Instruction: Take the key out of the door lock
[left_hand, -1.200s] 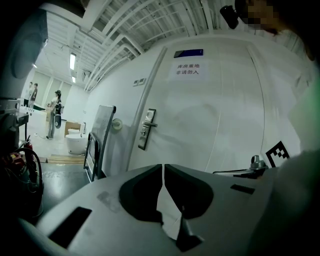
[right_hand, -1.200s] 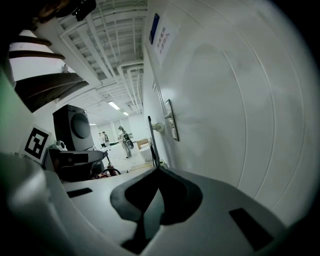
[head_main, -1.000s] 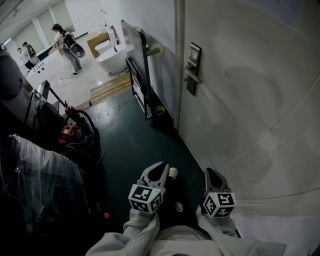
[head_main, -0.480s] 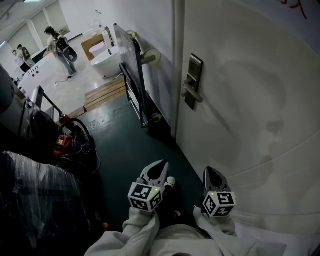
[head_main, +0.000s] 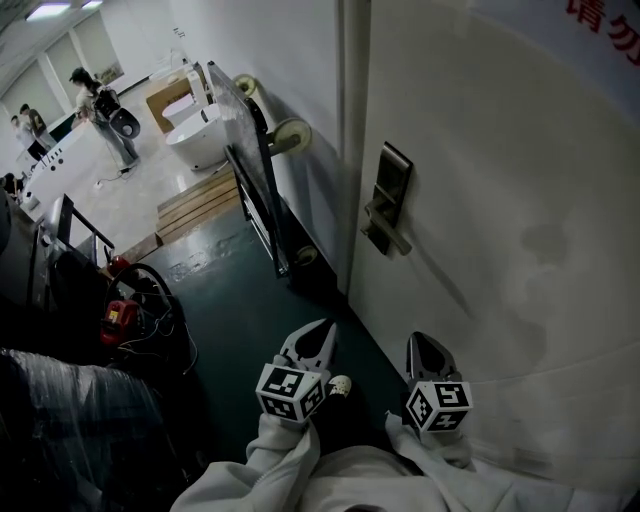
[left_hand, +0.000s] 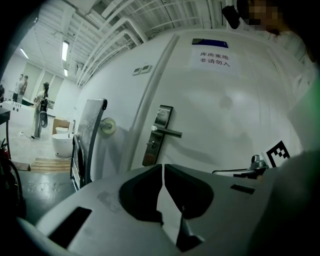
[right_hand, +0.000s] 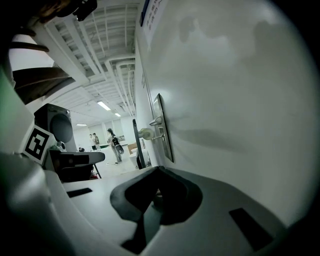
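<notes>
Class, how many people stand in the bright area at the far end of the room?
2. One person stands left of the white tub, carrying a dark bag. The other person stands farther left, near the picture's edge. More may be hidden outside the frame.

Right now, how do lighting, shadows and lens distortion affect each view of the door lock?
Head view: the white door is evenly lit with soft grey shadows, the green floor is underexposed, straight edges bow. Left gripper view: fisheye curves the door frame, corners vignette, yet the lock plate stays legible. Right gripper view: the lock plate appears edge-on and tiny; the door bulges.
</notes>
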